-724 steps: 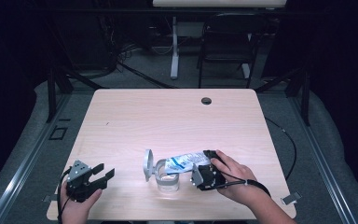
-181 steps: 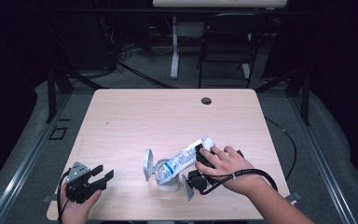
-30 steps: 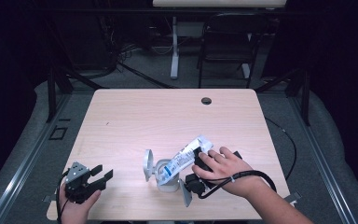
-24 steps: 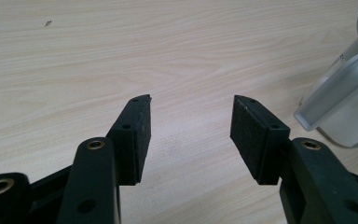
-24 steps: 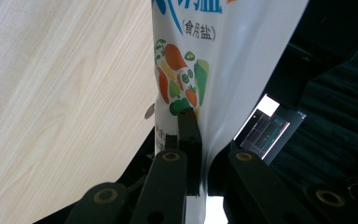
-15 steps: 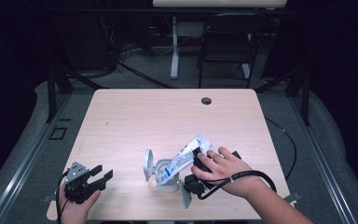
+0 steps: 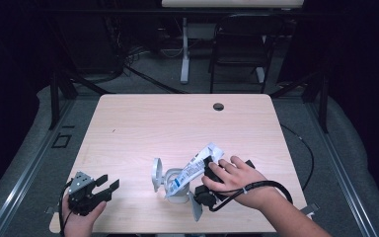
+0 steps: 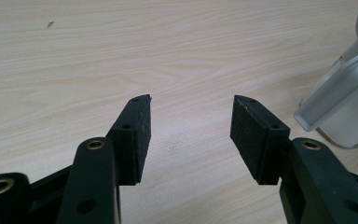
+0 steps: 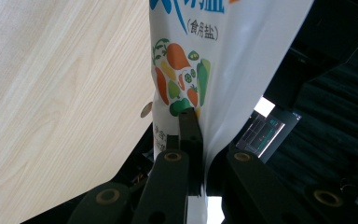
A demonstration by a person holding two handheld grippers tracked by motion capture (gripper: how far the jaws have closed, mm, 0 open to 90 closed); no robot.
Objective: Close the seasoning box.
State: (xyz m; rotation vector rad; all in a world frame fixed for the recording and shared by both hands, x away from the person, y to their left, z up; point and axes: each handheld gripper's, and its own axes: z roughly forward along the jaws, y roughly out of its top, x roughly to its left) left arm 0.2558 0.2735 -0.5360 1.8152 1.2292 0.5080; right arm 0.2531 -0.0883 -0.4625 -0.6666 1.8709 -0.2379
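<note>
A white bag [image 7: 193, 169] with blue print slants down to the left, its low end over a small clear container [image 7: 176, 186] with grey flaps standing open on either side. A hand holds my right gripper [image 7: 210, 171] shut on the bag's upper part. The right gripper view has the bag [image 9: 223, 60], printed with vegetables, pinched between the black jaws of that gripper [image 9: 201, 140]. At the table's front left corner my left gripper [image 7: 107, 181] rests low in a hand. The left gripper [image 8: 191, 123] stands open over bare wood, and the container [image 8: 349, 102] lies off to its right.
The wooden table [image 7: 143, 128] has a round cable hole [image 7: 218, 106] near its far edge. A chair [image 7: 237, 49] and a stand leg [image 7: 184, 49] are on the floor beyond. A black cable [image 7: 261, 186] loops over the right wrist.
</note>
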